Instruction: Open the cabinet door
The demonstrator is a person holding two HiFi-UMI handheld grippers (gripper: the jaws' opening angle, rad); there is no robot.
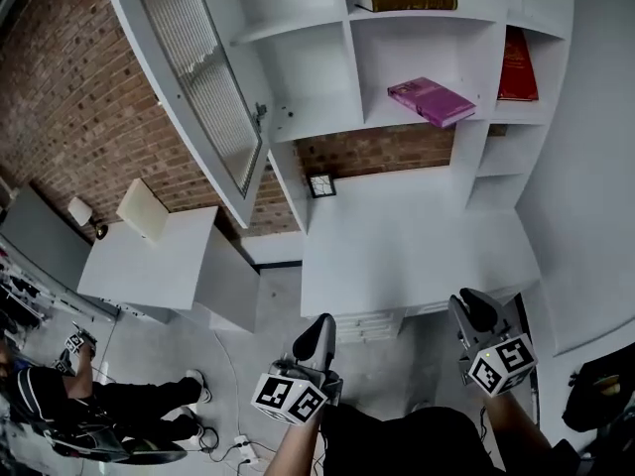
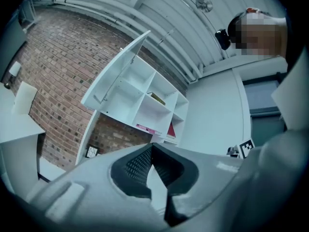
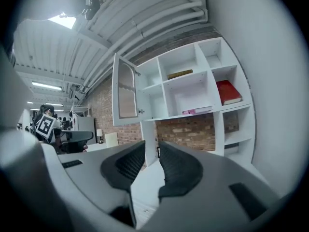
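Near: left gripper (image 1: 321, 329) is held w/ jaws together, empty; right gripper (image 1: 474, 311) slightly apart, also empty. Both are kept short of the counter (image 1: 417, 241). Beyond, upper left, cabinet door (image 1: 198, 77) is swung wide open; task judged done, nothing left.

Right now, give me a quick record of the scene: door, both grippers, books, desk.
door: open, swung out to the left of the shelf
left gripper: shut, empty, away from the door
right gripper: jaws slightly apart, empty, away from the door
brown book: lying flat, top middle compartment
pink book: lying flat, compartment below it
red book: right compartment
desk: white, under the shelf, small frame at its back left
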